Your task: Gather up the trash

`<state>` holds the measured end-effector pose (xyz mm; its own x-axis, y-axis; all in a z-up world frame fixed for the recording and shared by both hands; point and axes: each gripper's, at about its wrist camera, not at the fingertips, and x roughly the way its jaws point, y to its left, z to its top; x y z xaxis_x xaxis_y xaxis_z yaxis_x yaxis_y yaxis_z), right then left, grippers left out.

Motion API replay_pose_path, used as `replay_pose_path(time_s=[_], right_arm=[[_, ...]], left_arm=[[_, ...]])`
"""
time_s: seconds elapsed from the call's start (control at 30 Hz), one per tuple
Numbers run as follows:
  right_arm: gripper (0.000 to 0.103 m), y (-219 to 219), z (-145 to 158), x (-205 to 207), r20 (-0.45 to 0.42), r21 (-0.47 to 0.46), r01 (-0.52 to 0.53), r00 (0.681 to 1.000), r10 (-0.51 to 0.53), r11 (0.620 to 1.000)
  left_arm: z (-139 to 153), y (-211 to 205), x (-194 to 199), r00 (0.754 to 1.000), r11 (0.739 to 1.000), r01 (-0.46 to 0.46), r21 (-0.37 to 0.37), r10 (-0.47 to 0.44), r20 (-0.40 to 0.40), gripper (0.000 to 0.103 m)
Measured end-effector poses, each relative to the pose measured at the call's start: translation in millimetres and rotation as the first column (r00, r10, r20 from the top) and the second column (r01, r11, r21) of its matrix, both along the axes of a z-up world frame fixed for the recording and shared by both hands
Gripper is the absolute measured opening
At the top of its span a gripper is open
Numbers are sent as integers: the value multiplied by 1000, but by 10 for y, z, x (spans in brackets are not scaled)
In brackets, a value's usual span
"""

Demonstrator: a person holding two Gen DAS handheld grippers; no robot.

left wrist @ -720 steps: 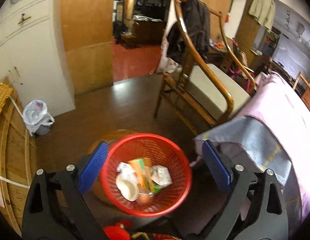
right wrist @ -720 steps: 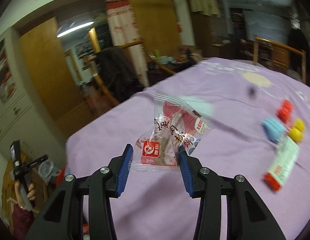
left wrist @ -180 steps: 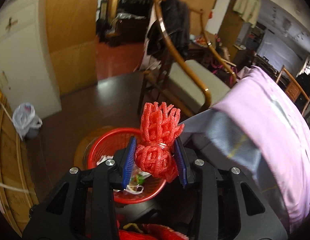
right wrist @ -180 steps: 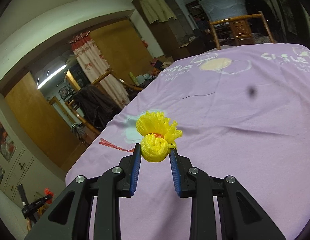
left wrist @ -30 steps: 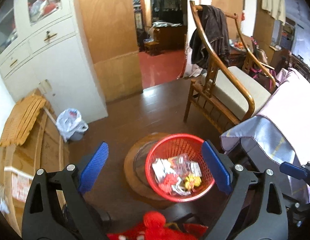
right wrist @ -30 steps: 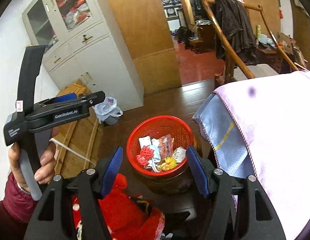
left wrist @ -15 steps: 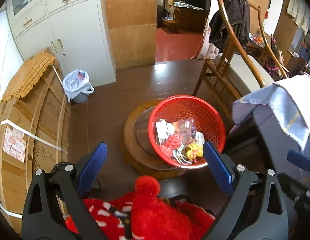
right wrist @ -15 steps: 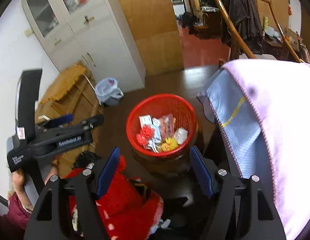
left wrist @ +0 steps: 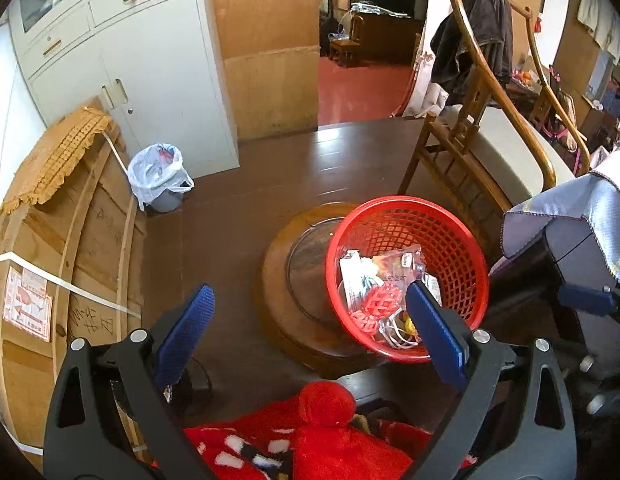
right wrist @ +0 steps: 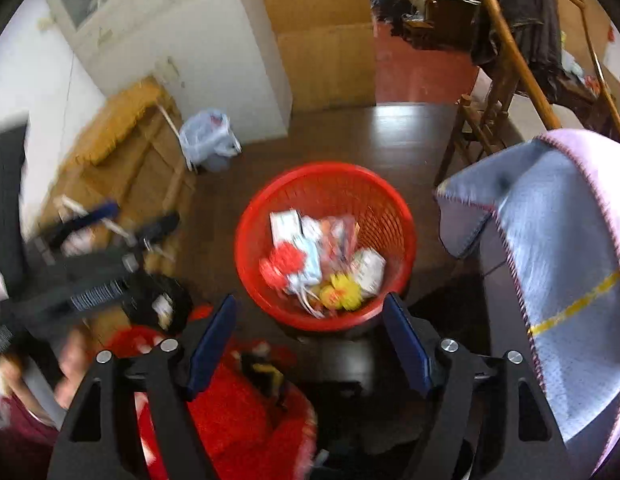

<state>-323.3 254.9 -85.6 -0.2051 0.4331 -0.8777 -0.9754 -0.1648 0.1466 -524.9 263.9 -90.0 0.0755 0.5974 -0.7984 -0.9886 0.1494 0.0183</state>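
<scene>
Dark glossy floorboards (left wrist: 245, 184) run back to a white cabinet (left wrist: 149, 80) and plywood wall panels, with a small bin lined in a crinkled white plastic bag (left wrist: 157, 178) at the cabinet's foot. On a low round wooden stand (left wrist: 285, 280) sits a red plastic mesh basket (left wrist: 442, 240), round with an open lattice wall; it holds crumpled clear and white wrappers (right wrist: 287, 224), a red foam net (left wrist: 380, 306) and a yellow foam net (right wrist: 344, 290). A curved-back wooden armchair (left wrist: 490, 132) with a dark jacket draped over it stands behind, and a lilac tablecloth with a grey-blue underside (right wrist: 550, 248) hangs at the right. The left gripper (left wrist: 307, 340) is held above the floor just left of the basket, its blue ribbed pads wide apart and empty. The right gripper (right wrist: 307, 338) hovers tilted down over the basket's near rim, jaws likewise spread with nothing between them; that view is motion-blurred.
</scene>
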Motion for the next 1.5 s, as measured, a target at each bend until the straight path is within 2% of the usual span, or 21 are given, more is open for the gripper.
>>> replay_pose_path(time_s=[0.07, 0.13, 0.3, 0.9, 1.5], right_arm=[[75, -35, -70, -26, 48, 0, -19, 999, 19, 1000], [75, -35, -98, -58, 53, -12, -37, 998, 37, 999], [76, -75, -58, -100, 87, 28, -63, 994, 60, 998], [76, -34, -82, 18, 56, -9, -17, 998, 18, 1000], [76, -29, -101, 38, 66, -5, -5, 998, 6, 1000]], left_arm=[[-28, 19, 19, 1000, 1000, 5, -8, -5, -8, 93], [-67, 37, 36, 1000, 1000, 10, -23, -10, -1, 93], [-98, 25, 101, 1000, 999, 27, -31, -28, -6, 93], [-60, 12, 149, 999, 999, 40, -25, -40, -16, 93], [-66, -12, 200, 998, 999, 48, -20, -49, -25, 93]])
